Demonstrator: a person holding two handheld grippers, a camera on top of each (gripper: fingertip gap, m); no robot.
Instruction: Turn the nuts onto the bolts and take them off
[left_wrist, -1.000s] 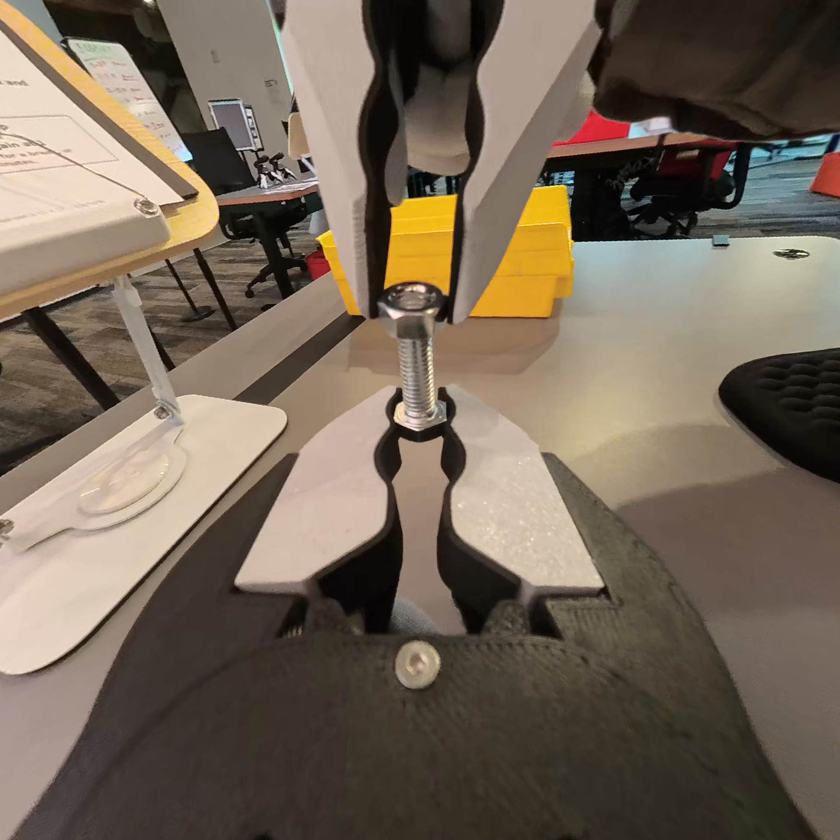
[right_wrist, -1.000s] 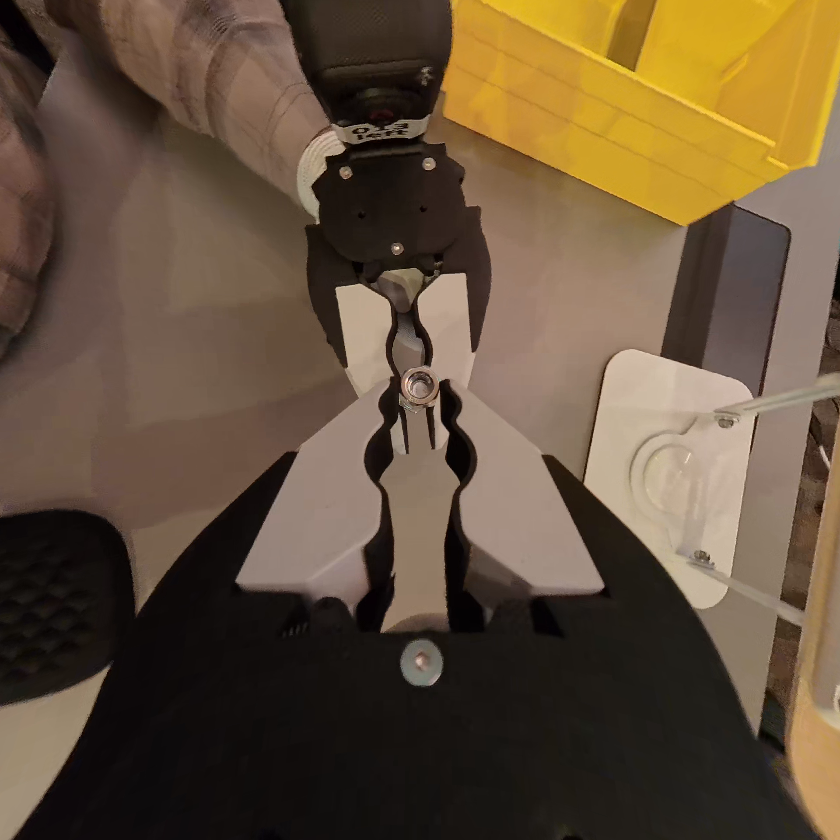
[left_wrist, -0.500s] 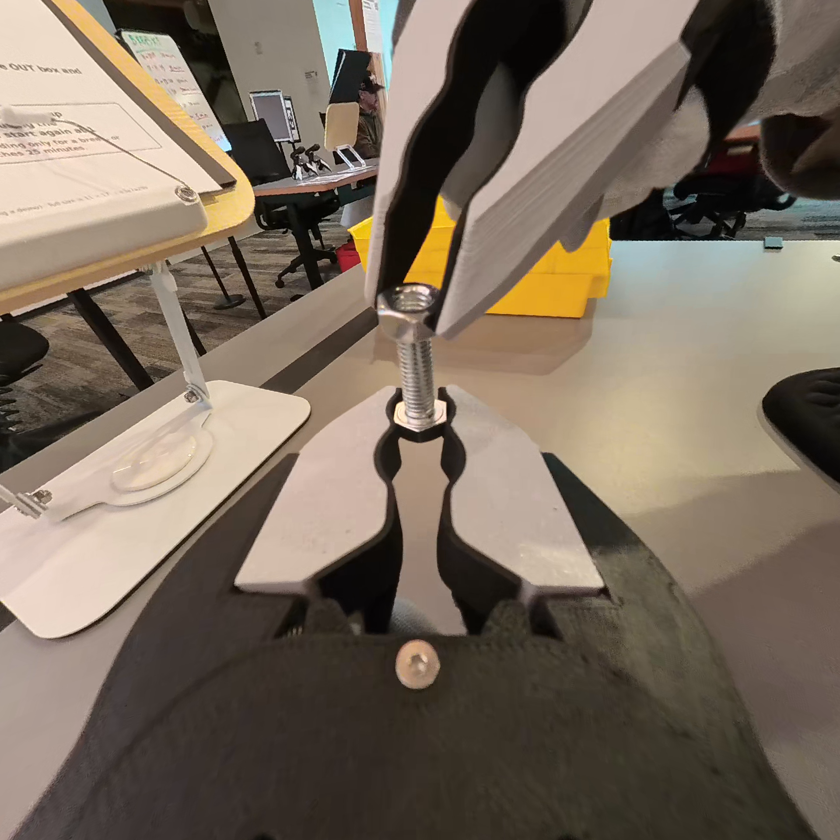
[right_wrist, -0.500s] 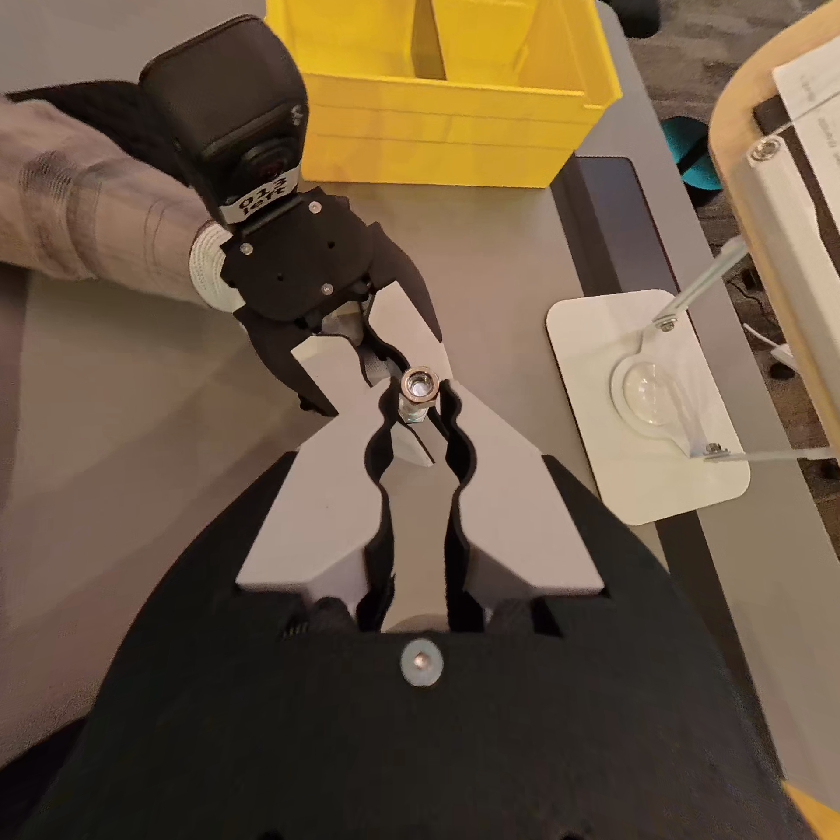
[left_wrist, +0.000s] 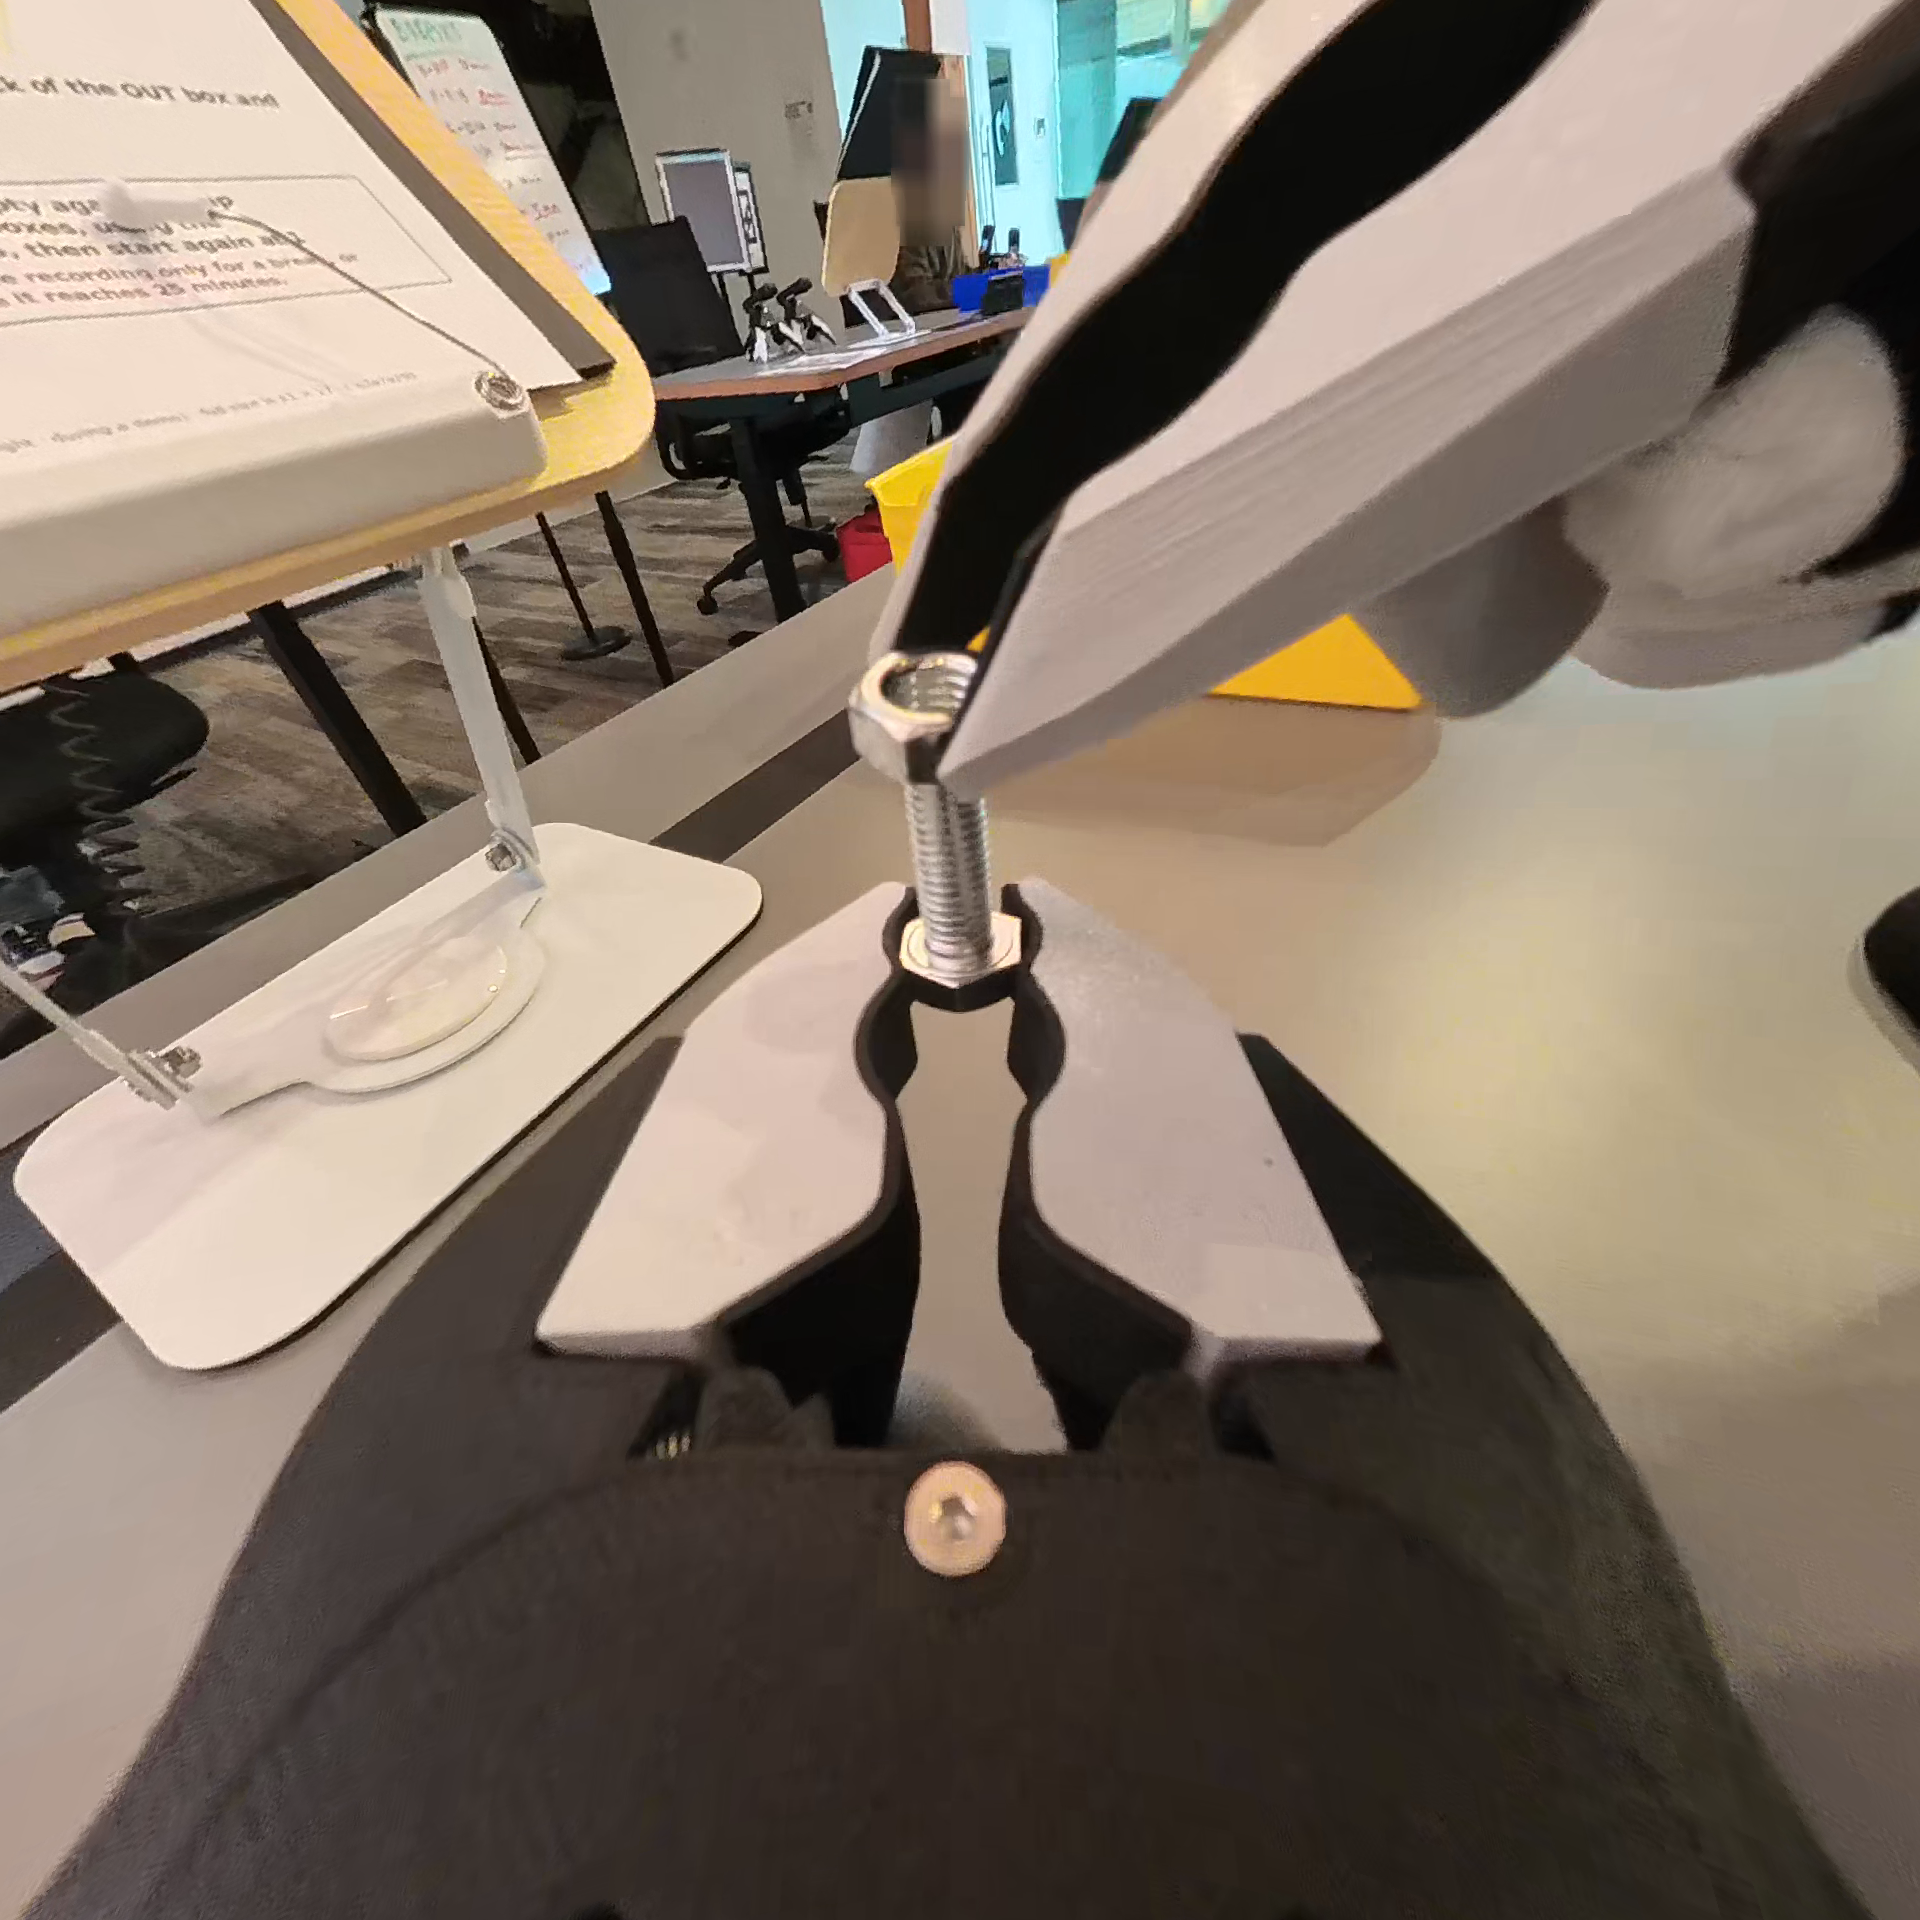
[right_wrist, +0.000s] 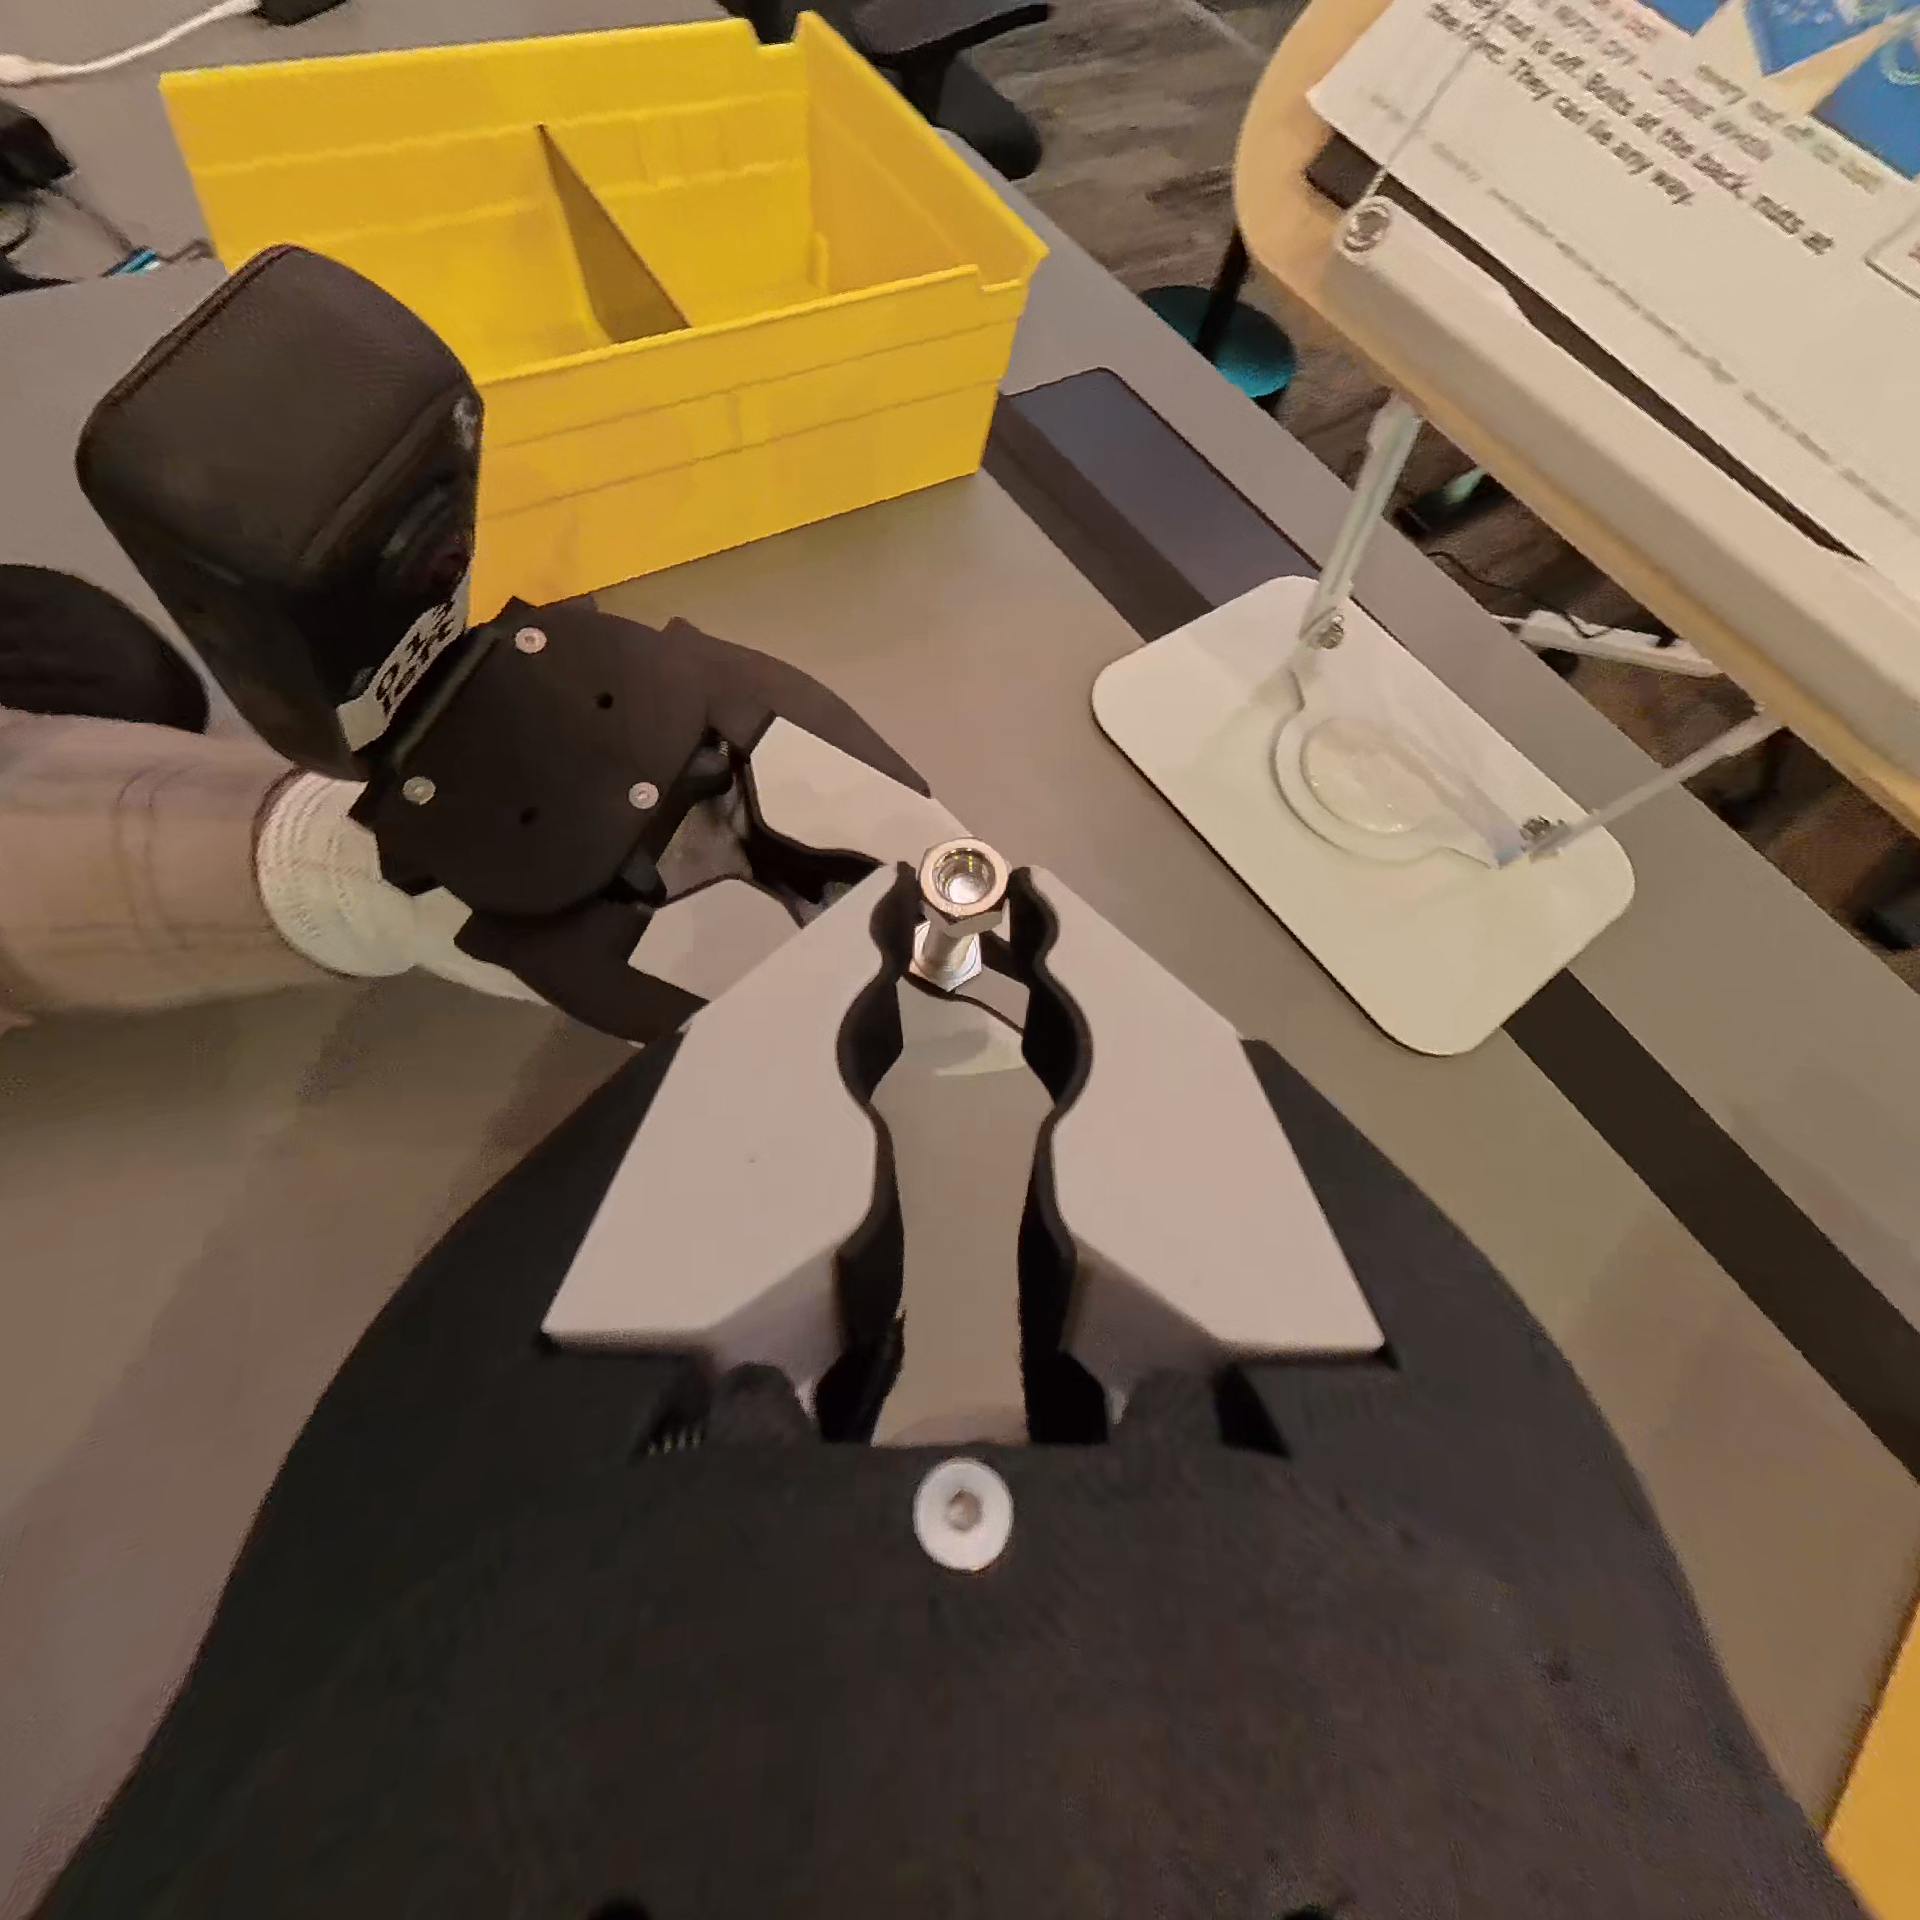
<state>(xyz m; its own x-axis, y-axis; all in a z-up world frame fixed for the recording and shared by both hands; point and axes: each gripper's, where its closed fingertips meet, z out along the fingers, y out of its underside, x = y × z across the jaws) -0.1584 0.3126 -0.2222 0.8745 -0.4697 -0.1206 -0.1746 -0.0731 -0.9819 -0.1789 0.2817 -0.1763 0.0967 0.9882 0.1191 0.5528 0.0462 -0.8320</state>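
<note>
The bolt (left_wrist: 943, 868) is held upright above the grey table (left_wrist: 1455, 1039), its hexagonal head clamped between the tips of the left gripper (left_wrist: 956, 961), whose jaws are closed on it. The left gripper is held low and roughly level over the table, pointing forward. At the top of the threaded shank the nut (left_wrist: 906, 717) is pinched by the right gripper (left_wrist: 930, 727), which is brought down steeply from the upper right and is closed on the nut's flats. In the right wrist view, the left gripper (right_wrist: 883, 914) is seen reaching in from the left, gripped by a white-gloved hand (right_wrist: 332, 894) with a plaid sleeve behind it. A yellow bin (right_wrist: 623, 312) stands farther back on the table, and a white stand base (right_wrist: 1371, 810) lies well apart to one side.
</note>
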